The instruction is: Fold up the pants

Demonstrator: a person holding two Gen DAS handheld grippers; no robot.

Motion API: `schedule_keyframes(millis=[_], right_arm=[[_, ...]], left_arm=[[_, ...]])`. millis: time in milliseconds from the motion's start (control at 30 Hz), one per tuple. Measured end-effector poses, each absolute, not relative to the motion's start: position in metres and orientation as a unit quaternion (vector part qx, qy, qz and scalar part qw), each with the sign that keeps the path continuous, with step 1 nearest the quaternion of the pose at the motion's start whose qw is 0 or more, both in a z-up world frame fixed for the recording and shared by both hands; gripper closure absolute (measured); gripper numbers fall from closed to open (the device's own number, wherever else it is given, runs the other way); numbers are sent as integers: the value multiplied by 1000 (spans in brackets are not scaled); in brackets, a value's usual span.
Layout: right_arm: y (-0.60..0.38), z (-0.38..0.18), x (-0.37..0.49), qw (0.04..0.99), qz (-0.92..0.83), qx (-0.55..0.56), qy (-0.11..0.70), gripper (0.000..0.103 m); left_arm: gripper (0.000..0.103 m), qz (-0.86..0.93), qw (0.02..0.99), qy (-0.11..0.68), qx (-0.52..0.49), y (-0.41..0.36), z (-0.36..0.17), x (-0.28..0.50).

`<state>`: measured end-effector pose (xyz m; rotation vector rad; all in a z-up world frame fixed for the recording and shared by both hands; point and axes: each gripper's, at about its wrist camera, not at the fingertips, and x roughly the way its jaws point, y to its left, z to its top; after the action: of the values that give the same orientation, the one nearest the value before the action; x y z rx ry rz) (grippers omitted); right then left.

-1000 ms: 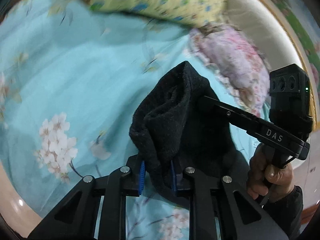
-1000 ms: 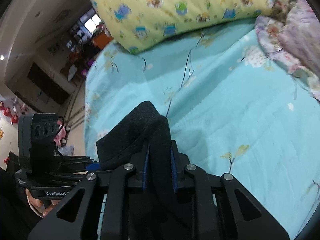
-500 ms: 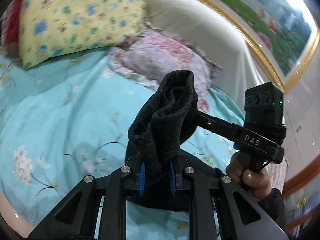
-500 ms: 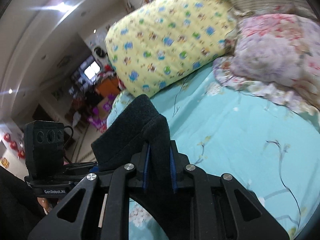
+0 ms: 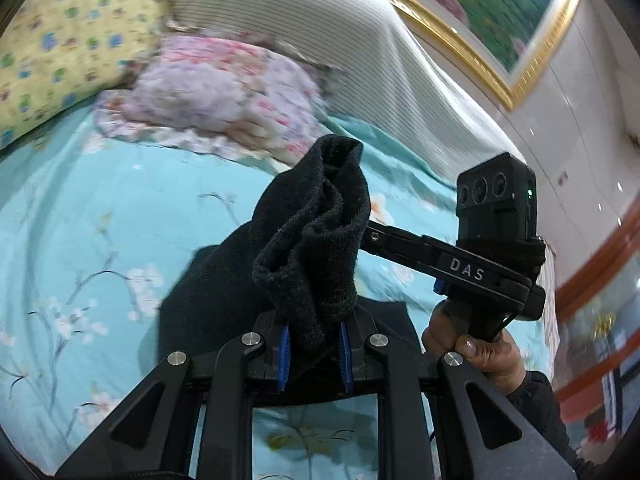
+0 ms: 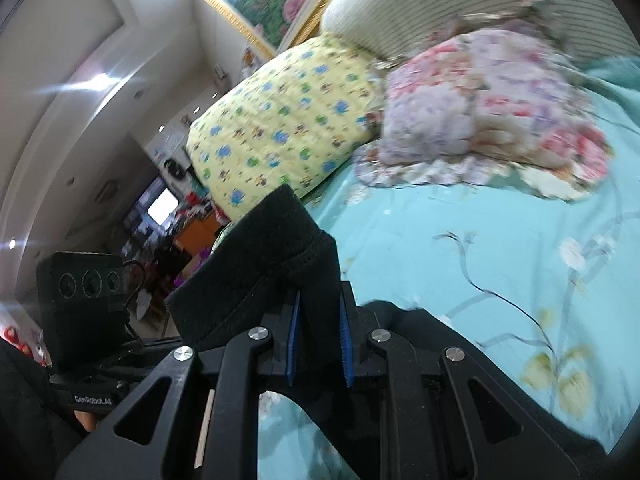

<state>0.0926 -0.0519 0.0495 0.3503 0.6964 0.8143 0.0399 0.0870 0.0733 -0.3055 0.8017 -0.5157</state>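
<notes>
The black fleece pants hang between both grippers above the turquoise floral bedsheet. My left gripper is shut on a bunched fold of the pants. My right gripper is shut on another edge of the pants, whose fabric drapes down to the sheet. The right gripper's body and the hand holding it show at the right of the left wrist view. The left gripper's body shows at the left of the right wrist view.
A yellow patterned pillow and a pink floral pillow lie at the head of the bed against a striped padded headboard. A gold-framed painting hangs above. A cluttered room lies beyond the bed's side.
Both grippers have lifted and tilted up with the pants, so the views swung from the sheet toward the pillows and headboard. Both stay shut on the fabric.
</notes>
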Motion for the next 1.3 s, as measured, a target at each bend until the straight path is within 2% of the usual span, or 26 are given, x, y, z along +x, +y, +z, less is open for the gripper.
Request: schedule_keyframes(millis=[400, 967, 1133, 1200, 1300], right_arm=[[-124, 21, 63, 858, 335, 227, 317, 84], [-180, -13, 36, 865, 284, 263, 318, 84], [-193, -25, 31, 865, 265, 279, 321, 84], [-197, -28, 30, 866, 255, 282, 325, 79], [-204, -34, 26, 876, 200, 273, 342, 78]], left_arm=[[84, -292, 860, 412, -81, 8, 58, 32], [84, -311, 847, 431, -11, -60, 26, 31], [80, -322, 842, 432, 11, -74, 17, 32], [72, -328, 838, 436, 17, -77, 13, 34], [66, -336, 829, 447, 18, -79, 3, 35]])
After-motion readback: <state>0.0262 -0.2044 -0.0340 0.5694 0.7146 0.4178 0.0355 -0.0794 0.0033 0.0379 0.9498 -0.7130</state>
